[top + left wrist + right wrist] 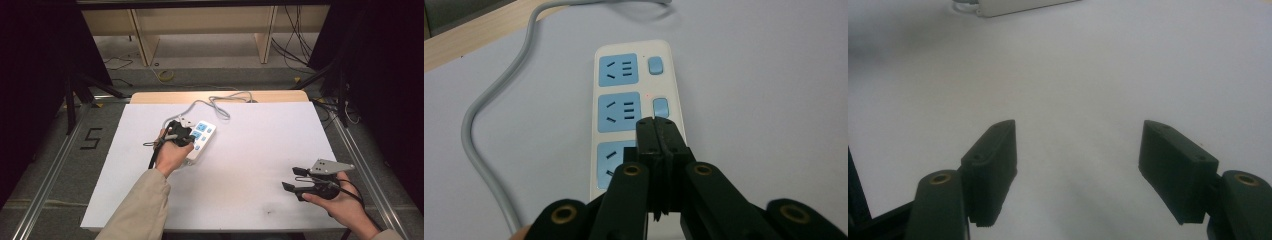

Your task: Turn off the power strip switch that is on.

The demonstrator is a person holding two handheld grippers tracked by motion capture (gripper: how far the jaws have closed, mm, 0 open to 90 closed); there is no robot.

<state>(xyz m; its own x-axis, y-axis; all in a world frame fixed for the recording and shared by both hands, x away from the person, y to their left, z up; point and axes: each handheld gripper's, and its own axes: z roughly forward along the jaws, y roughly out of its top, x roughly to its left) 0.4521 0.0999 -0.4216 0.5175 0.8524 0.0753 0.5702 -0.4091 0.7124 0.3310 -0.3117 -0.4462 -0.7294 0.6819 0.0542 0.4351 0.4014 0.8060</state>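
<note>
Now we press the closed left gripper point(659, 122) squarely onto the power strip's point(634, 107) switch; right gripper point(1078, 165) waits wide open, empty.

A white rectangular board point(260, 165) is laid over a light wooden table point(150, 97), and on it a white power strip with blue sockets point(202, 137) and its grey cord point(220, 107) are rested.
</note>
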